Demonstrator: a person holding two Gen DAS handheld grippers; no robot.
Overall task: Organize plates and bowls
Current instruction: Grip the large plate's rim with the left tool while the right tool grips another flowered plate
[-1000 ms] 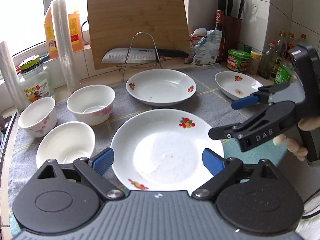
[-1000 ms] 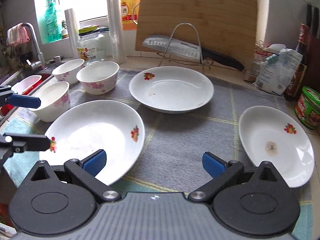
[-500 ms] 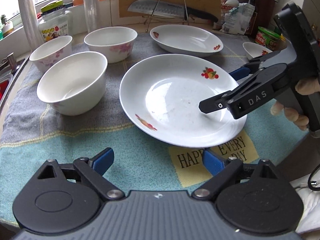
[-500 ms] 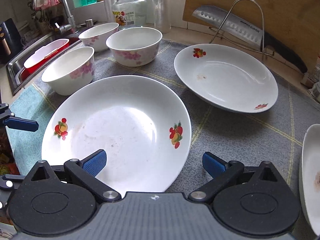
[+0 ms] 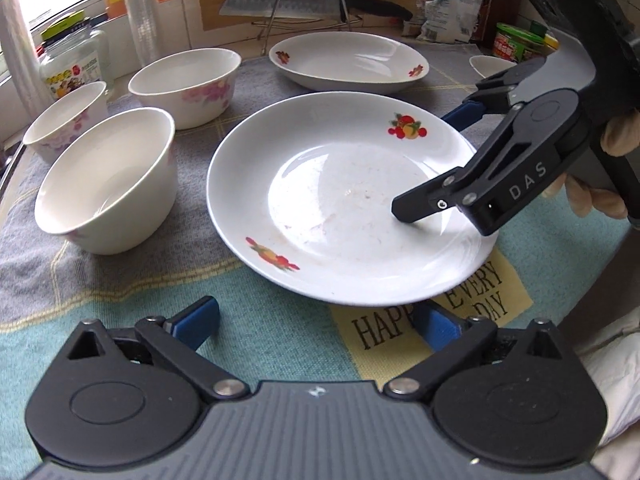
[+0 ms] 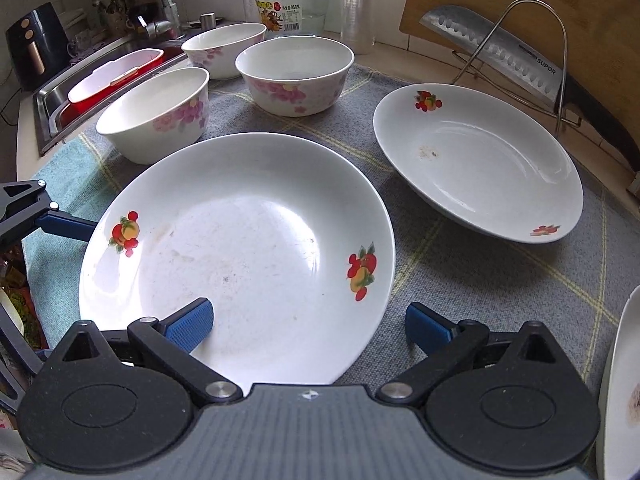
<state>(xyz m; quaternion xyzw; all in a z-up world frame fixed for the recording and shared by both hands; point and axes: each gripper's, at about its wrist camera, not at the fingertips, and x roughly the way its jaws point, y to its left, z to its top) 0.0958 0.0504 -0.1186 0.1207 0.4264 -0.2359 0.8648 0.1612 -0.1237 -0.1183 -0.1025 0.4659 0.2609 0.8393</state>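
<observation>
A large white plate [image 5: 344, 200] with fruit decals lies on the cloth in front of me. My left gripper [image 5: 316, 324] sits at its near rim with the jaws opening. The pads stand wide and press on nothing. My right gripper [image 6: 308, 328] is open and straddles the plate's [image 6: 240, 248] right rim, one finger [image 5: 420, 204] over the plate's inside and the other outside it. Three flowered bowls [image 5: 108, 184] [image 5: 186, 84] [image 5: 64, 120] stand to the left. A second deep plate [image 5: 348, 62] lies behind, and a third plate [image 6: 616, 380] at the far right.
A knife on a wire rack [image 6: 496, 52] and a wooden board [image 6: 580, 20] stand at the back. A glass jar [image 5: 72, 64] and bottles line the window sill. A sink with a red basin [image 6: 108, 80] is at the left. The counter's front edge runs just under my left gripper.
Both grippers have sunk and tilted down toward the large plate. The right one swung left from between the plates onto its rim. The left jaws have spread wider.
</observation>
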